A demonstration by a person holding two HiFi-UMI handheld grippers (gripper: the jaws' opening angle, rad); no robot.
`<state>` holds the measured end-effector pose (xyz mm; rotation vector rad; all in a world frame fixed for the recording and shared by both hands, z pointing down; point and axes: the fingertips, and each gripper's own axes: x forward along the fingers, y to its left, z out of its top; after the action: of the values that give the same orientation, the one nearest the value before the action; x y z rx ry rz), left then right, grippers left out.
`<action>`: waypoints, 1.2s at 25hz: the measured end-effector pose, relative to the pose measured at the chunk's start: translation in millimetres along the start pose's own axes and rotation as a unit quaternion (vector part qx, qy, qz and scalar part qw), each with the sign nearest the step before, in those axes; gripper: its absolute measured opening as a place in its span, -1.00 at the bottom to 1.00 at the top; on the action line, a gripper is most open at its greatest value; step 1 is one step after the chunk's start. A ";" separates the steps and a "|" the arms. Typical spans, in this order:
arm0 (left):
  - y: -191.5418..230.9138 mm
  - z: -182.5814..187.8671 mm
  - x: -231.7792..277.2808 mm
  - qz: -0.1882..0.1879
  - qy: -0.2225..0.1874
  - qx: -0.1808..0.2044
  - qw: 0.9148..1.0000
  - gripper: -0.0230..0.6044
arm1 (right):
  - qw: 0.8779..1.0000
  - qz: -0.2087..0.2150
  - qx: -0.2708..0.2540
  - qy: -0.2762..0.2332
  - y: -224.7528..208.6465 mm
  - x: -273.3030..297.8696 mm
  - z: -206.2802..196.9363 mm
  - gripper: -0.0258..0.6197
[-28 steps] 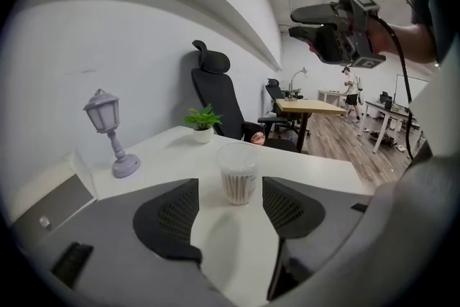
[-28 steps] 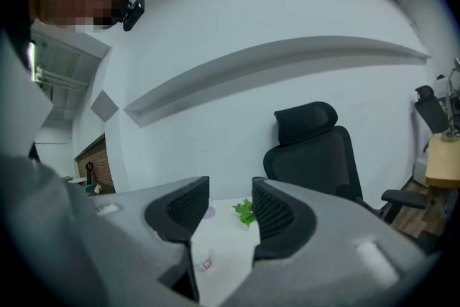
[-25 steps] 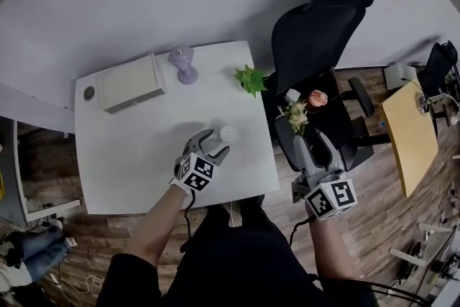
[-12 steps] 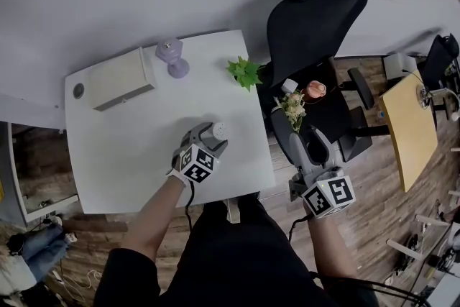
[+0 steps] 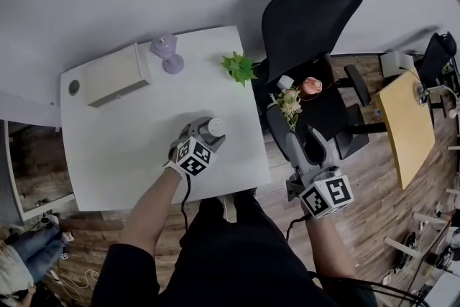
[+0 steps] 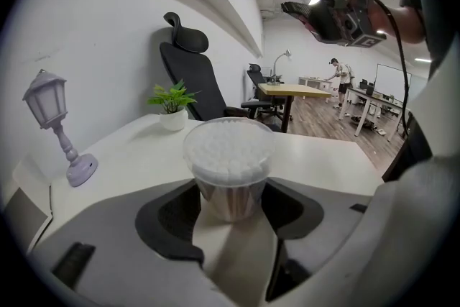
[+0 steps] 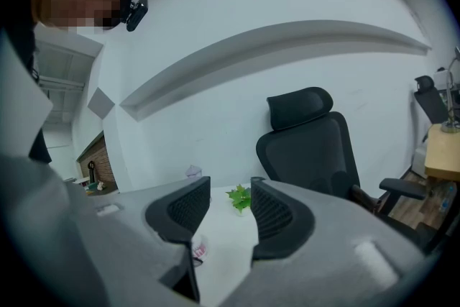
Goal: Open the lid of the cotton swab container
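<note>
Cotton swab container (image 5: pixel 213 128) stands upright on the white tabletop (image 5: pixel 115 154), its lid still on and clear above the left claw (image 5: pixel 207 134), whose jaws close on its body. A second earlier it stood just beyond their tips. The right claw (image 5: pixel 305 149), half-open and empty, hangs well apart, off the tabletop's right edge.

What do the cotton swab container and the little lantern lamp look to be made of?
Container: clear glossy plastic, probably; swabs show through lid and wall. Lamp: matte lilac, likely plastic or painted metal; uniform colour, no sheen.
</note>
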<state>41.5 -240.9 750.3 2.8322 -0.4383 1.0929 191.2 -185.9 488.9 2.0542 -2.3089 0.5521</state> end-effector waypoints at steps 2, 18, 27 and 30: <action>-1.9 1.0 -0.9 0.000 -0.004 0.004 1.000 -0.11 | 1.000 -0.002 0.002 0.000 -1.5 -5.7 -1.2 -0.38; -39.8 45.6 -69.1 -0.023 0.002 -0.014 1.000 -0.12 | 0.998 0.059 -0.028 0.001 25.3 -19.3 -0.6 -0.44; -58.9 101.4 -125.1 -0.043 -0.018 0.009 0.999 -0.12 | 0.970 0.210 -0.117 0.023 89.0 -8.1 10.8 -0.29; -69.9 117.4 -144.0 -0.052 -0.010 0.033 0.998 -0.12 | 0.948 0.276 -0.153 0.042 118.3 -10.9 11.6 -0.19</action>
<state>36.1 -159.9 569.2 2.8884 -0.2573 1.0794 81.5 -168.8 445.1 1.2227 -2.7012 0.2444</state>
